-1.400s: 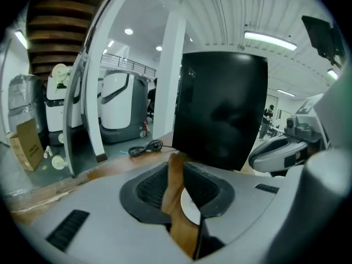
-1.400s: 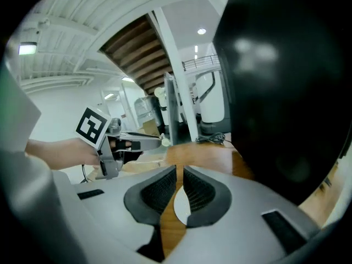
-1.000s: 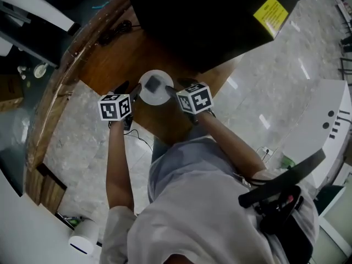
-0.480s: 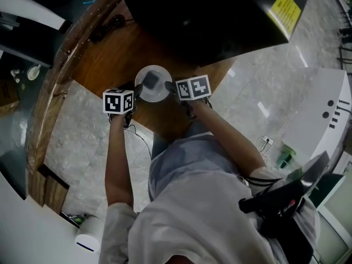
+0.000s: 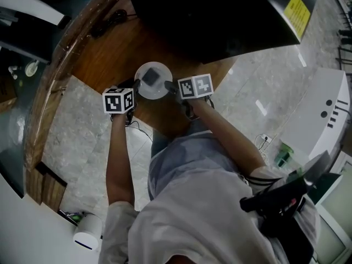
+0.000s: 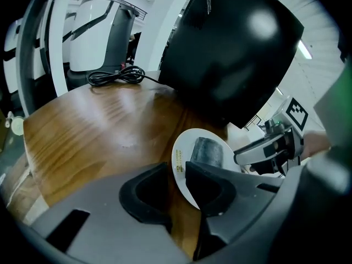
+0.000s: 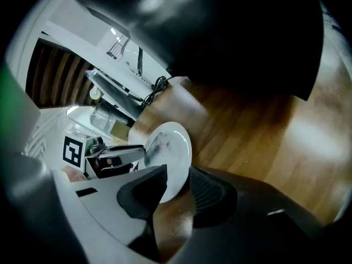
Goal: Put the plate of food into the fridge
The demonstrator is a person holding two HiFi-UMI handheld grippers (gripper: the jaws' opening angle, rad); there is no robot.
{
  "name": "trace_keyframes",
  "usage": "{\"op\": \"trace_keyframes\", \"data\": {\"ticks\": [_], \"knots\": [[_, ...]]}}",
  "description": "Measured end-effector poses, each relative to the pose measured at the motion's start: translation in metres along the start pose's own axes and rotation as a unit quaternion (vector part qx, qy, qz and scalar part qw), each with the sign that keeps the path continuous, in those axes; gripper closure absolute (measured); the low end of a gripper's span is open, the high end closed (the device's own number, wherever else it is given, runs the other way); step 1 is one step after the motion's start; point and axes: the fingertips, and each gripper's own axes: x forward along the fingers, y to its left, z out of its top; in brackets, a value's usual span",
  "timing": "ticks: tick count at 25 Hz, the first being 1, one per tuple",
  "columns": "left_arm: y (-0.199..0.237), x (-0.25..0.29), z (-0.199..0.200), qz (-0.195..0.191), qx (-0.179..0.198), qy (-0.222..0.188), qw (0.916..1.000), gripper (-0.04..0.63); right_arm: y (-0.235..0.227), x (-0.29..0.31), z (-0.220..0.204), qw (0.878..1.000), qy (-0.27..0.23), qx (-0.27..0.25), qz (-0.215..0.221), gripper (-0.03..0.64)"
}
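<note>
- First, in the head view, we see a round white plate (image 5: 144, 89) on a curved wooden table (image 5: 104, 54). It holds one dark, blocky piece of food (image 5: 150, 80); what kind of food we cannot tell.
- The left gripper (image 5: 135, 87) and right gripper (image 5: 170, 86) meet opposite edges of the plate, just in front of the glossy black fridge (image 5: 220, 15), which the frame cuts off.
- Next, in the left gripper view, the left gripper's (image 6: 177, 172) matte grey jaws have just been closing and pinch the thin rim of the plate (image 6: 181, 147). The food (image 6: 207, 152) looks grey with rounded corners. A coiled black cable (image 6: 115, 76) lies far back on the smooth, grained table (image 6: 99, 125).
- Lastly, in the right gripper view, the jaws of the right gripper (image 7: 177, 183) have likewise just been closing. One pad is ribbed, and they clamp the near rim of the plate (image 7: 177, 142). The food (image 7: 154, 147) is only a dark smear here, and the jaws hide the plate's lower edge.
</note>
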Motion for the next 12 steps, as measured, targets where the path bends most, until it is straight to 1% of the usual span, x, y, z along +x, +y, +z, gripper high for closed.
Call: {"op": "trace_keyframes", "data": {"ticks": [2,3,5,7,12], "knots": [[0.0038,-0.0017,-0.0024,-0.004,-0.010,-0.005,0.9999,0.490,0.0016,0.0052,-0.0037,1.000,-0.007,0.015,0.005,0.519],[0.0049,-0.0018,-0.0036,-0.007,-0.016,-0.008,0.9998,0.499,0.0013,0.0072,-0.0046,0.999,-0.012,0.033,0.016,0.532],[0.0054,-0.0014,-0.0049,-0.011,-0.021,-0.013,0.9996,0.503,-0.0001,0.0095,-0.0050,0.995,-0.027,0.086,0.048,0.547],[0.0056,-0.0010,-0.0055,-0.010,-0.022,-0.018,0.9995,0.505,-0.0004,0.0099,-0.0055,0.988,-0.040,0.130,0.079,0.566],[0.0051,0.0006,-0.0078,-0.009,-0.027,-0.029,0.9992,0.508,0.0001,0.0082,-0.0065,0.973,-0.057,0.180,0.130,0.579]]}}
